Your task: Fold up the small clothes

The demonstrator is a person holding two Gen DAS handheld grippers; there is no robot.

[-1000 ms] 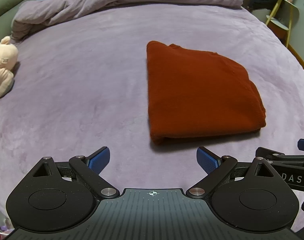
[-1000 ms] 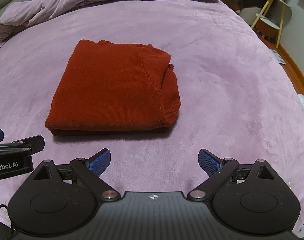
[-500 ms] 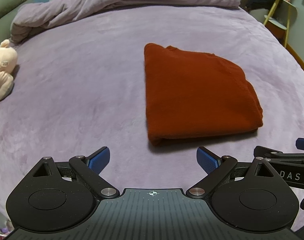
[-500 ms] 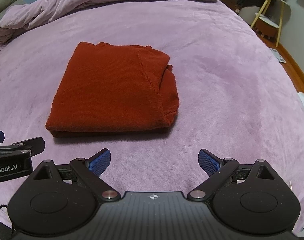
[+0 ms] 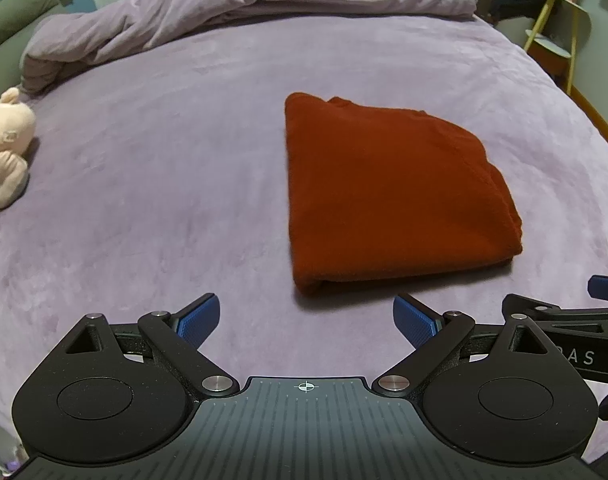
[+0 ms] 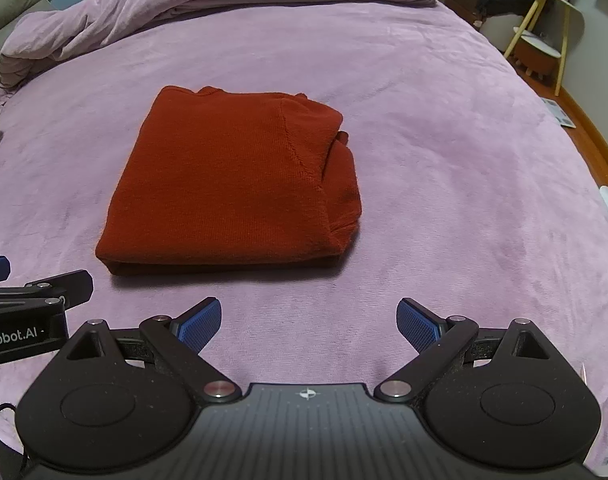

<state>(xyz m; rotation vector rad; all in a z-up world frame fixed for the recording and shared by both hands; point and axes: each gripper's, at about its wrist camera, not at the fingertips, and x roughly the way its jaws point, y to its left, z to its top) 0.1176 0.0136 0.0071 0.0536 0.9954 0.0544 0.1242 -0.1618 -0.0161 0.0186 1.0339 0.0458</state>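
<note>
sweater (image 6: 232,176) lies folded square on the bed (image 6: 444,128); we judge folding done. both our grippers (image 5: 306,318) (image 6: 309,320) hover near, jaws wide, empty.

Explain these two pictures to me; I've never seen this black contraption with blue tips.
There is no robot here: a person holds a two-finger gripper in each hand, each carrying a camera that looks forward along its fingers. One picture comes from the left gripper, the other from the right gripper. Both are open and hold nothing. Ahead, on the purple plush bedspread, lies a folded rust-red knit sweater. A pink stuffed toy sits at the far left, a rumpled lilac duvet at the back.
</note>
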